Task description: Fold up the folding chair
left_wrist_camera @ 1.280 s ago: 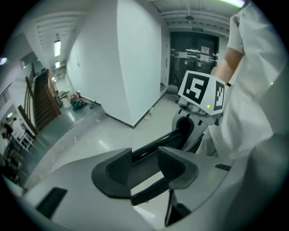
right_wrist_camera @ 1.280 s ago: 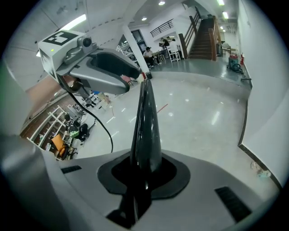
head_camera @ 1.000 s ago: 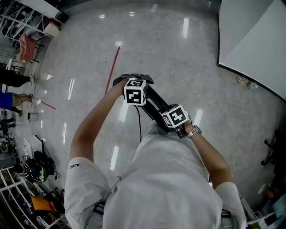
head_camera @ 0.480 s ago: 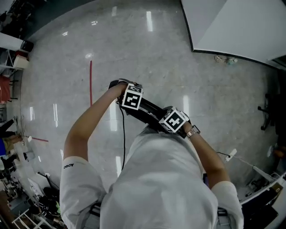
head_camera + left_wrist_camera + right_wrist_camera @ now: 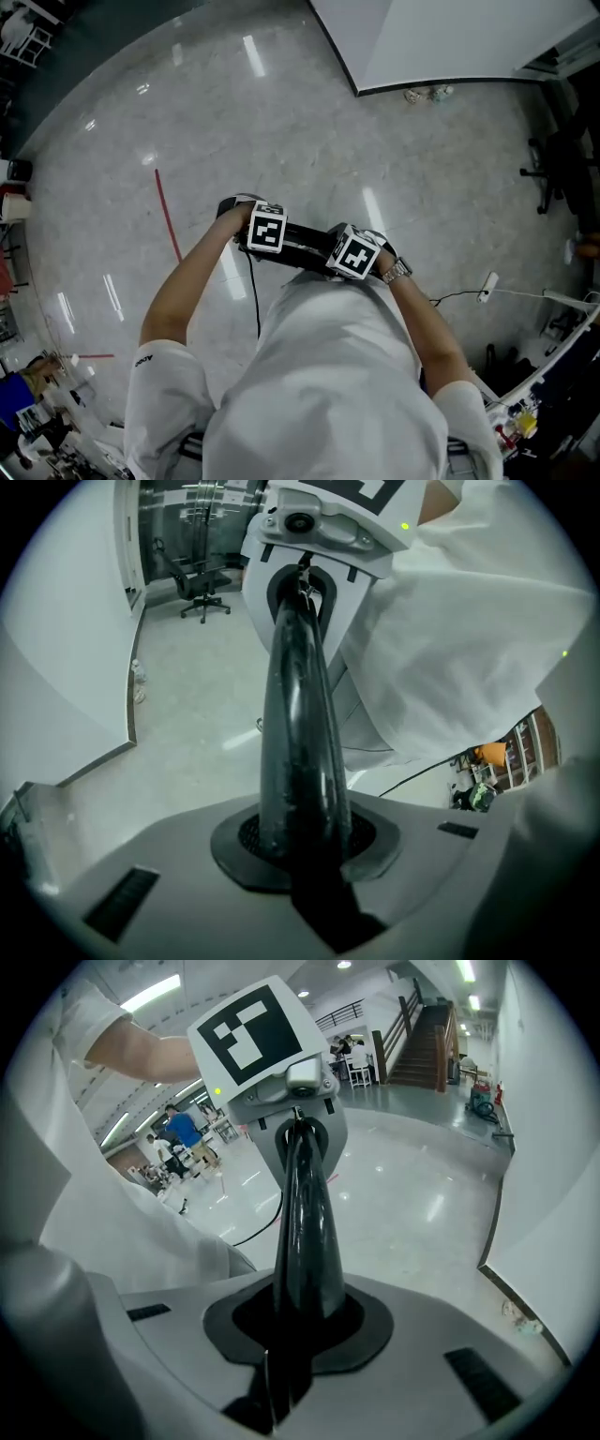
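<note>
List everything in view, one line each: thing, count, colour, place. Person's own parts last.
folding chair bar: one, black, spanning between both grippers
floor: one, grey, glossy, underneath
tape line: one, red, on the floor at left
office chair: one, black, far off on the floor
power strip: one, white, on the floor at right
staircase: one, brown, far background
bystander: one, blue top, far off
shirt: one, white, on the person
left gripper: one, grey, jaws have just been closing, shut on the bar
right gripper: one, grey, shut on the bar
</note>
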A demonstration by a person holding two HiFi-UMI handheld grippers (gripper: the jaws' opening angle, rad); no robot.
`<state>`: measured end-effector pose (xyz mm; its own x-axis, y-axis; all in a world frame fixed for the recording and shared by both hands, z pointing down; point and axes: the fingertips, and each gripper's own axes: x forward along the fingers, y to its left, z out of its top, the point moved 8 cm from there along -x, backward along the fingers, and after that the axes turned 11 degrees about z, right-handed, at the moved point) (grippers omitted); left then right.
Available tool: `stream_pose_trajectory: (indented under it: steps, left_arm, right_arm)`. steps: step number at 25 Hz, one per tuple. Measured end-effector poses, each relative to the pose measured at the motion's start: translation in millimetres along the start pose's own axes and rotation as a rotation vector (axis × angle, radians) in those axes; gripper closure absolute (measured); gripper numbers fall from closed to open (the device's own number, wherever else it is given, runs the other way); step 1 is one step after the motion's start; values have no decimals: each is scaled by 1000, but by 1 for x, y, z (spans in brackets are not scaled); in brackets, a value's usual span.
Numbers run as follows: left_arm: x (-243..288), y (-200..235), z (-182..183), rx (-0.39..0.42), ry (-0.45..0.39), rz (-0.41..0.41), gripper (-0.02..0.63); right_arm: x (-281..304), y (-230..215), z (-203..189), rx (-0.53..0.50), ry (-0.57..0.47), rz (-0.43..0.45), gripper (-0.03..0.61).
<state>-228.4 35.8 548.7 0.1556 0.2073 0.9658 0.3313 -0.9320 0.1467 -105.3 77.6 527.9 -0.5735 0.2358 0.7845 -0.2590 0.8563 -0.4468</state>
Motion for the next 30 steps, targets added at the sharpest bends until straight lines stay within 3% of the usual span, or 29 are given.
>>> stream_pose_trajectory:
  steps: [4, 9, 14, 20, 27, 30]
  left_arm:
    - [8, 8, 11, -64, 26, -22, 528]
    - [6, 28, 22, -84, 45, -36, 526]
    - [13, 41, 47, -61, 78, -52, 526]
    - [14, 66, 101, -7, 113, -24, 526]
    - [17, 85, 152, -61, 161, -6, 534]
    - [22, 96, 176, -53, 176, 3, 537]
  right_arm:
    - [-5, -1, -13, -2, -2, 4, 518]
    - [-16, -17, -17, -2, -17, 0, 520]
    - [-32, -21, -41, 50, -77, -7, 520]
    - [-59, -40, -84, 122, -132, 13, 518]
    - [-98, -65, -129, 13, -142, 24, 520]
    - [-113, -75, -151, 28, -149, 37, 520]
